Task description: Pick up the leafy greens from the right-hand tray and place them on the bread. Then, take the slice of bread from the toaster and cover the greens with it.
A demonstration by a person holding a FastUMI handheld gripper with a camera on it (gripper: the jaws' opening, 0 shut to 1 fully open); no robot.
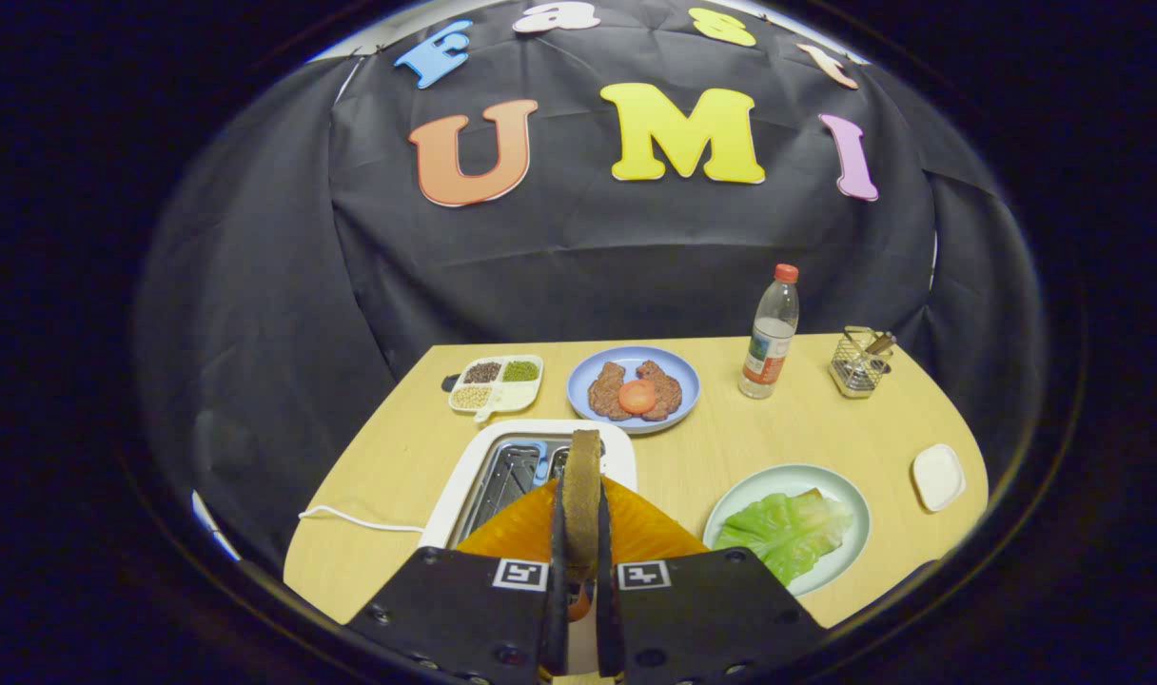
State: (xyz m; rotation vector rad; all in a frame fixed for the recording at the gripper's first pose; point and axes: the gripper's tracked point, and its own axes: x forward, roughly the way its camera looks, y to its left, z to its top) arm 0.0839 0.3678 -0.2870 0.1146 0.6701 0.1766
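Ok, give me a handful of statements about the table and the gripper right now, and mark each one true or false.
1. The gripper is shut on the slice of bread, held on edge between its fingers. True.
2. The leafy greens lie on the blue plate. False: they lie on the pale green plate, beside the fingers; the blue plate beyond the toaster holds two brown patties and a red slice.
3. The toaster sits just ahead of the fingers, its white cord trailing off to one side. True.
4. The bottle lies on its side. False: it stands upright, next to the wire holder.
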